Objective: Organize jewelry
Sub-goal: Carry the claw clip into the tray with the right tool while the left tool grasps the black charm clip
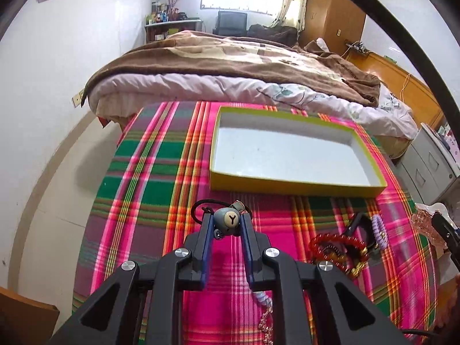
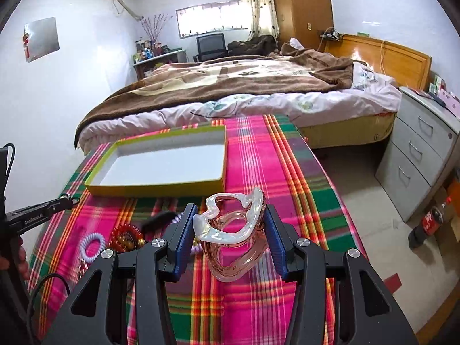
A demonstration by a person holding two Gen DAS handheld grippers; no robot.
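Note:
My left gripper (image 1: 228, 224) is shut on a grey bear-face hair tie (image 1: 228, 220) with a black elastic loop, held above the plaid cloth just in front of the yellow-rimmed empty box (image 1: 290, 185). My right gripper (image 2: 228, 215) is shut on a pink glass heart-shaped dish (image 2: 230, 231) that rests on the cloth. The box (image 2: 149, 185) lies ahead and left of it. A red bead bracelet (image 1: 336, 244), a black clip (image 1: 358, 224) and a purple coil tie (image 1: 379, 231) lie in a pile on the right in the left wrist view.
The table carries a pink and green plaid cloth (image 2: 287, 172). A bed (image 2: 230, 86) stands behind it. A grey drawer unit (image 2: 417, 149) and a cola bottle (image 2: 428, 221) stand on the right. A white coil tie (image 2: 92, 247) lies left of my right gripper.

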